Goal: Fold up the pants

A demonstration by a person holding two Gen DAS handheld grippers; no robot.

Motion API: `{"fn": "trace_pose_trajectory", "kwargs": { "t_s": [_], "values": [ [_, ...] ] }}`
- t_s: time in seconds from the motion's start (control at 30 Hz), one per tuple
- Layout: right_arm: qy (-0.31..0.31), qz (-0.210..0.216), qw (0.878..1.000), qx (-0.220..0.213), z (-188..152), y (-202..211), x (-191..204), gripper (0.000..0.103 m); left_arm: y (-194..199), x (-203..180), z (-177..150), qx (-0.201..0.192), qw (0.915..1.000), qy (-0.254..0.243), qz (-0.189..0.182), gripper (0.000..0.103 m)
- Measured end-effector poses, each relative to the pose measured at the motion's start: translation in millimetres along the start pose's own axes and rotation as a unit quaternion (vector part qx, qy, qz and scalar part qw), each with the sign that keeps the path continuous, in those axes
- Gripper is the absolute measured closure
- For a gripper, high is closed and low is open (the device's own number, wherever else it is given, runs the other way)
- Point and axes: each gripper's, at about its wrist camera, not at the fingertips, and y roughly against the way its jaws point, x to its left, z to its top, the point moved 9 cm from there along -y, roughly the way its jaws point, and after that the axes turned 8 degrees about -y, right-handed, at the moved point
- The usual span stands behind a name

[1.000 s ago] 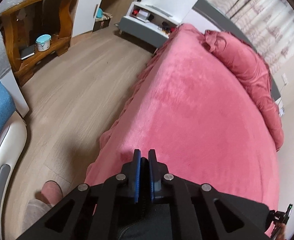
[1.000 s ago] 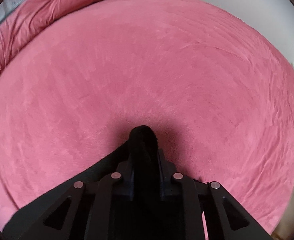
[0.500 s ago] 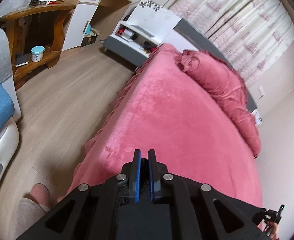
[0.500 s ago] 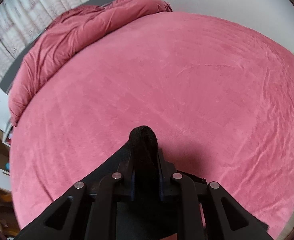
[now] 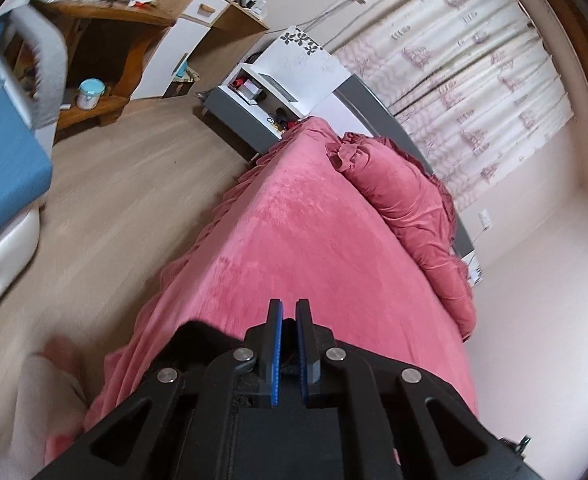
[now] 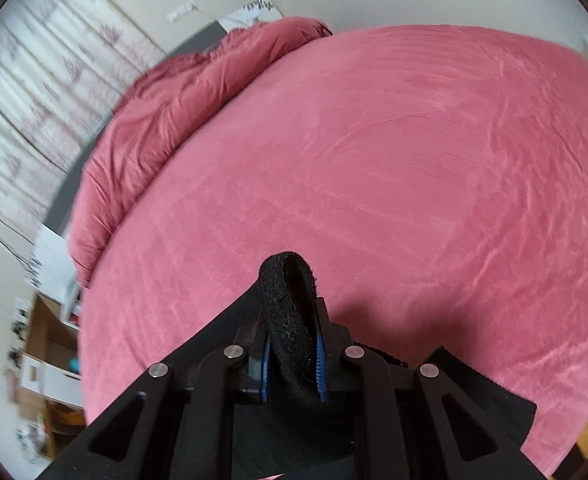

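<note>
Pink bedspread (image 6: pixel 374 160) and rolled duvet (image 6: pixel 165 96) beyond right tool (image 6: pixel 291 320) gripping black pants (image 6: pixel 289 300).

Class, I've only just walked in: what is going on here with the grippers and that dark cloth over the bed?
A person holds a hand-held gripper in each hand above a pink bed. The right hand-held gripper is clamped on a fold of black pants, lifted off the bed. The left hand-held gripper has its jaws nearly together, with dark cloth behind them; whether it grips that cloth is unclear. No finished fold shows on the bed yet.
</note>
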Motion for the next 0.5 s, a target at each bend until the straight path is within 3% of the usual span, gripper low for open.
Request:
{"fn": "trace_pose_trajectory", "kwargs": {
  "t_s": [0.23,0.4,0.5],
  "values": [
    [-0.03,0.065,0.997,0.001,-19.6,39.3,-50.3,0.086,56.3,24.3,-28.1,-0.02,0.9985,0.049,-0.014,0.097],
    [-0.064,0.063,0.996,0.022,-38.8,40.4,-95.7,0.086,79.2,47.9,-60.3,-0.004,0.9976,0.069,-0.002,0.097],
    [-0.073,0.048,0.996,0.035,-52.9,35.5,-112.5,0.079,80.9,61.4,-85.0,0.015,0.9968,0.076,0.017,0.097]
  ]
}}
